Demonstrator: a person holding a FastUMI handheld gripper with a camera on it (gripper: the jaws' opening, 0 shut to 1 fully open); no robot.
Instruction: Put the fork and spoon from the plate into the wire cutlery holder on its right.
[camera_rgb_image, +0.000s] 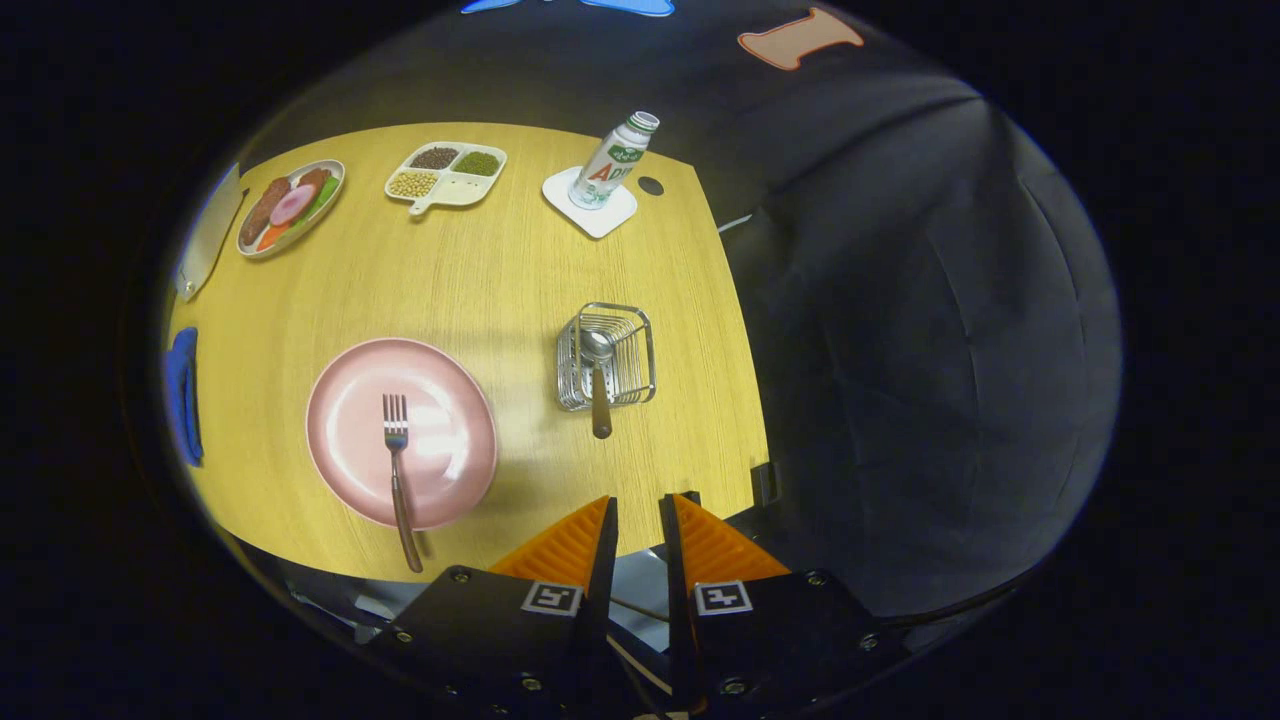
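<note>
A pink plate (345, 440) lies on the wooden table, ahead and left of my fingers. On it rests a fork (398, 470), tines pointing away, its brown handle sticking out over the plate's near rim. To the plate's right stands the wire cutlery holder (632, 352). The spoon (598, 385) sits in it, bowl inside and brown handle poking out toward me. My gripper (638, 505) hovers above the table's near edge, just short of the holder. Its orange fingers (575, 545) stand a narrow gap apart with nothing between them.
At the table's far side are a plate of food (290, 205), a divided tray of beans (447, 172) and a bottle (612, 165) on a white coaster (590, 210). A blue cloth (182, 395) lies at the left edge. Right of the holder the table ends.
</note>
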